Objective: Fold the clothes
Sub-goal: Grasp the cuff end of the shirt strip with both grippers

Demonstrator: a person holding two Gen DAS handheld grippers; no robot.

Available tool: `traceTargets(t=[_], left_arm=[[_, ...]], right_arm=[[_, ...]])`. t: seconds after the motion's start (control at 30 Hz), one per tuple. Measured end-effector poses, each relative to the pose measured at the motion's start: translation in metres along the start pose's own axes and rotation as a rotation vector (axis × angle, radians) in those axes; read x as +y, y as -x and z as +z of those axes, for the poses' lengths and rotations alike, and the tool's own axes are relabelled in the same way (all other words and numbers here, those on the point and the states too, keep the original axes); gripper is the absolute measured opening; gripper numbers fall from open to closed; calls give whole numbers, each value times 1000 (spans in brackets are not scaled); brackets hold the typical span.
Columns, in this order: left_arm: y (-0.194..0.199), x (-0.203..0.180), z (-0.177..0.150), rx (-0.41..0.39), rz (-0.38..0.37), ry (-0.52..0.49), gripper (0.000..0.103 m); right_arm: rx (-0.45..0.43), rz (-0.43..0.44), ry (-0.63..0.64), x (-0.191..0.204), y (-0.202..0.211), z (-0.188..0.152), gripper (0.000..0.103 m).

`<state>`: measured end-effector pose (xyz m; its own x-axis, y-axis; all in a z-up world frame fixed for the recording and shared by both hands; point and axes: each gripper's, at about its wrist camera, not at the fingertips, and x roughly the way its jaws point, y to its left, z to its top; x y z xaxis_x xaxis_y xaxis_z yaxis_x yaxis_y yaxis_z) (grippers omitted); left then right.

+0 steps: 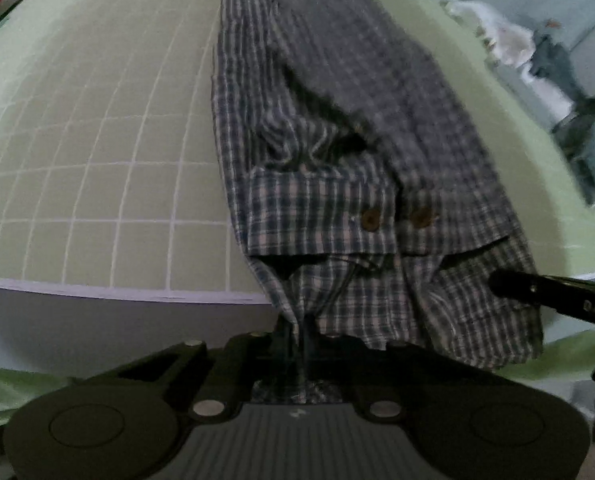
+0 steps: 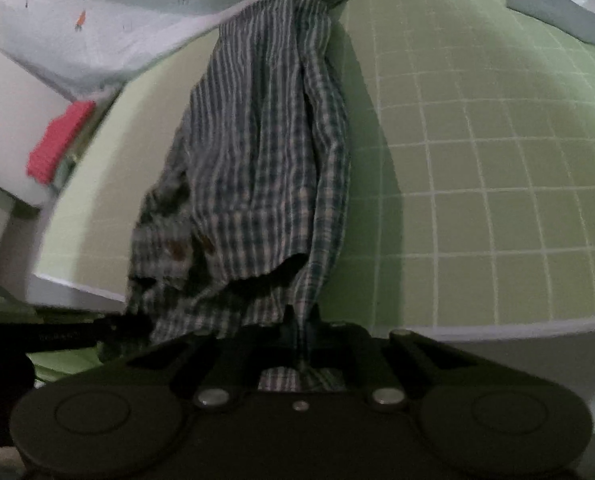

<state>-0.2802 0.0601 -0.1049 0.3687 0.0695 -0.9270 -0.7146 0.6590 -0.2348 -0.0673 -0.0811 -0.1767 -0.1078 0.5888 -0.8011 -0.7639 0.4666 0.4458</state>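
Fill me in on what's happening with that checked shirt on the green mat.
A person is folding clothes with a handheld gripper in each hand. Both the left gripper and the right gripper are shut on the near edge of the plaid shirt, which stretches away across the green grid mat. The fabric near the grippers looks raised off the mat's front edge. More clothes lie in a pile at the far side.
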Motion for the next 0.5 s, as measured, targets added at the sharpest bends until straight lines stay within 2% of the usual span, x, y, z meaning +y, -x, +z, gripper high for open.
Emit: traceTargets(t=[0.13, 0.3, 0.5], left_arm=[[17, 21, 27, -89, -17, -7, 6], [54, 28, 70, -228, -80, 58, 6], [42, 33, 133, -304, -111, 113, 6]], right_arm=[[-80, 71, -43, 1, 17, 26, 4], [-181, 156, -118, 3, 25, 69, 4], [-240, 254, -279, -13, 5, 131, 4]])
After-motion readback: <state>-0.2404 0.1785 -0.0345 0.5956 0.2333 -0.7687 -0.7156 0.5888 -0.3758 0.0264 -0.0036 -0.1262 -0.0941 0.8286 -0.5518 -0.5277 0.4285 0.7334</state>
